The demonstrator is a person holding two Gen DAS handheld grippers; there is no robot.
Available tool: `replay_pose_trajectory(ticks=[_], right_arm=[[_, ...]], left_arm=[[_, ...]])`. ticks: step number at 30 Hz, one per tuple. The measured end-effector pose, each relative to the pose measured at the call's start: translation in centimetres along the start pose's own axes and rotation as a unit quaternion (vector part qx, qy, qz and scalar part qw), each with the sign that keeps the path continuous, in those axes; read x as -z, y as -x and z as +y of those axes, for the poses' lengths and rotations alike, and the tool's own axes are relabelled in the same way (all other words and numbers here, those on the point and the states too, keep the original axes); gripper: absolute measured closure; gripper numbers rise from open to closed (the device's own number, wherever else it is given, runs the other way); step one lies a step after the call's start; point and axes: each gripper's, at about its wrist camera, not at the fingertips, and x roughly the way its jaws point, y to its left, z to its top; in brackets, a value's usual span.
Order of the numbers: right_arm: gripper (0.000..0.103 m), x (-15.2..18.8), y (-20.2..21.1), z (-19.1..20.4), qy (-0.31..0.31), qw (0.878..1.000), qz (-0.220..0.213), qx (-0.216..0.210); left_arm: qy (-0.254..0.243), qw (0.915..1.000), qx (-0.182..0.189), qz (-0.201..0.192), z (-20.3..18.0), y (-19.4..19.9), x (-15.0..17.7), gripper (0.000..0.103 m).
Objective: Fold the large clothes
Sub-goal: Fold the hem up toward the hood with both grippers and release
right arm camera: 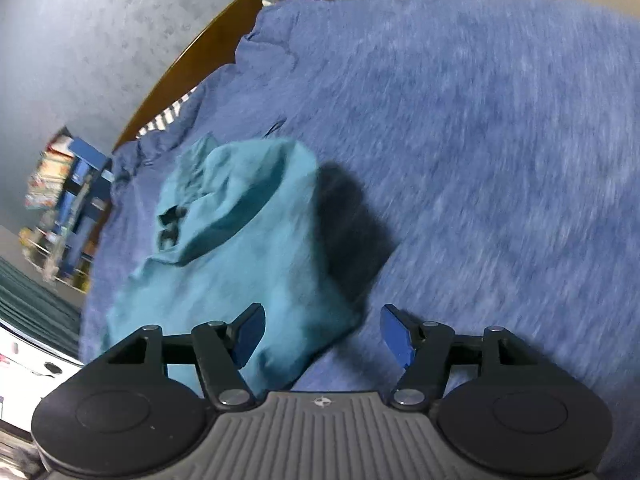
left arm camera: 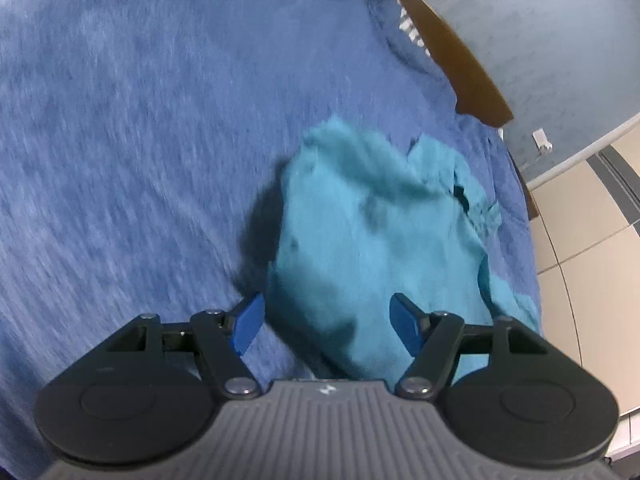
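A teal garment [left arm camera: 376, 232] lies in a rumpled, partly folded heap on a blue bedspread [left arm camera: 140, 140]. It also shows in the right wrist view [right arm camera: 240, 240], with a dark label near its collar. My left gripper [left arm camera: 327, 326] is open and empty, just above the garment's near edge. My right gripper [right arm camera: 322, 334] is open and empty, over the garment's near right corner. Both views are motion-blurred.
A brown wooden headboard [left arm camera: 460, 60] runs along the bed's far edge against a grey wall [left arm camera: 540, 32]. Tiled floor [left arm camera: 592, 260] lies past the bed's right side. A shelf with colourful items [right arm camera: 60, 200] stands beyond the bed in the right wrist view.
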Motion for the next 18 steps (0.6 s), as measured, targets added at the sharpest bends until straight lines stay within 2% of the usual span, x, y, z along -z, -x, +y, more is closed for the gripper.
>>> replay_pose_trajectory(ticks=[3, 8, 9, 10, 11, 12, 13, 14, 18], right_arm=[[0.029, 1.1, -1.1, 0.3, -0.012, 0.999, 0.027, -0.018], [0.028, 0.9, -3.8, 0.1, -0.056, 0.998, 0.021, -0.035], [0.030, 0.7, -4.3, 0.1, -0.065, 0.997, 0.013, -0.037], [0.046, 0.6, -4.9, 0.2, -0.072, 0.997, 0.008, -0.035], [0.063, 0.6, -5.4, 0.2, -0.075, 0.997, 0.001, -0.024], [0.074, 0.8, -5.6, 0.0, -0.079, 0.996, -0.006, -0.028], [0.082, 1.0, -5.6, 0.0, -0.083, 0.996, -0.014, -0.039], [0.085, 1.2, -5.2, 0.5, -0.076, 0.996, -0.021, -0.045], [0.091, 2.1, -1.4, 2.7, -0.055, 0.994, -0.057, -0.075]], left_arm=[[0.013, 0.9999, 0.004, 0.009, 0.1, -2.0, 0.6, 0.036], [0.024, 0.9996, -0.004, -0.012, -0.4, -5.0, 0.7, 0.036], [0.024, 0.9995, -0.009, -0.017, -0.6, -5.4, 0.8, 0.047], [0.020, 0.9994, -0.016, -0.022, -0.8, -5.6, 0.8, 0.072], [0.020, 0.9994, -0.012, -0.025, -0.8, -5.6, 0.7, 0.083], [0.025, 0.9993, -0.007, -0.029, -0.7, -5.3, 0.6, 0.090], [0.023, 0.9991, -0.005, -0.034, -1.0, -4.9, 0.6, 0.095], [0.014, 0.9991, -0.004, -0.040, -1.5, -4.4, 0.6, 0.096], [0.003, 0.9981, 0.021, -0.057, -2.7, -0.3, 1.1, 0.099]])
